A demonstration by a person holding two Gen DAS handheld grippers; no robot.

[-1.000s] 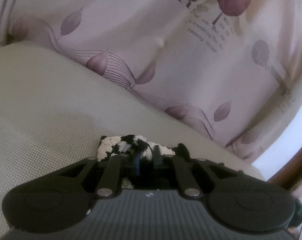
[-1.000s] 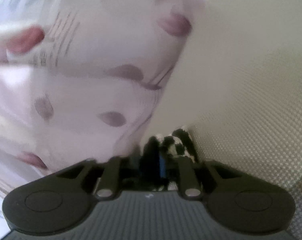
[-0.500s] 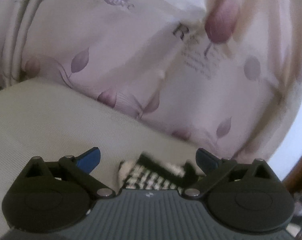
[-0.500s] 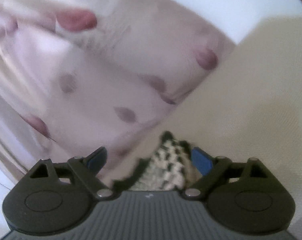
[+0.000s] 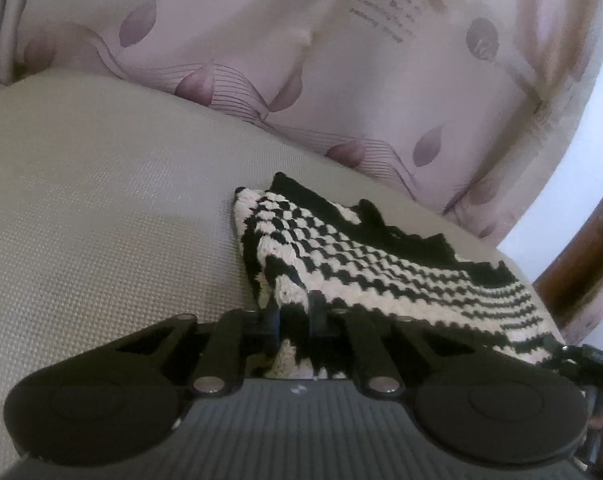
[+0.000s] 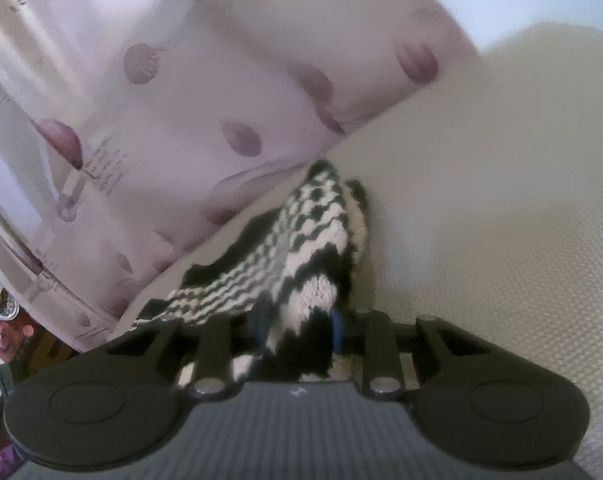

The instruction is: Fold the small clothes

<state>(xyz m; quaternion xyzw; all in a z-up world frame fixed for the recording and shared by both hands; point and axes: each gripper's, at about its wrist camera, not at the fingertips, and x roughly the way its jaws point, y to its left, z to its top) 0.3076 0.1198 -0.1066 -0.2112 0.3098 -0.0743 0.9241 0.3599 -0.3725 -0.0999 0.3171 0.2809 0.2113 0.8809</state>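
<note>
A small black-and-white checked knitted garment (image 5: 341, 248) lies spread on a beige textured cushion (image 5: 101, 220). My left gripper (image 5: 295, 312) is shut on its near edge, with the knit bunched between the fingers. In the right wrist view the same garment (image 6: 301, 232) rises in a fold from the cushion (image 6: 481, 200). My right gripper (image 6: 299, 320) is closing its jaws on a thick wad of it, and the blue pads press into the knit on both sides. Part of the garment is hidden under each gripper's body.
A pink curtain with purple leaf prints (image 5: 341, 60) hangs right behind the cushion's far edge and fills the left of the right wrist view (image 6: 161, 120). Dark wooden furniture (image 5: 581, 260) stands at the right. Small cluttered items (image 6: 5, 332) sit at the lower left.
Both grippers opened wide and let the garment lie, then closed on it again at new spots. The garment now lies spread wider, and both views shifted along the cushion.
</note>
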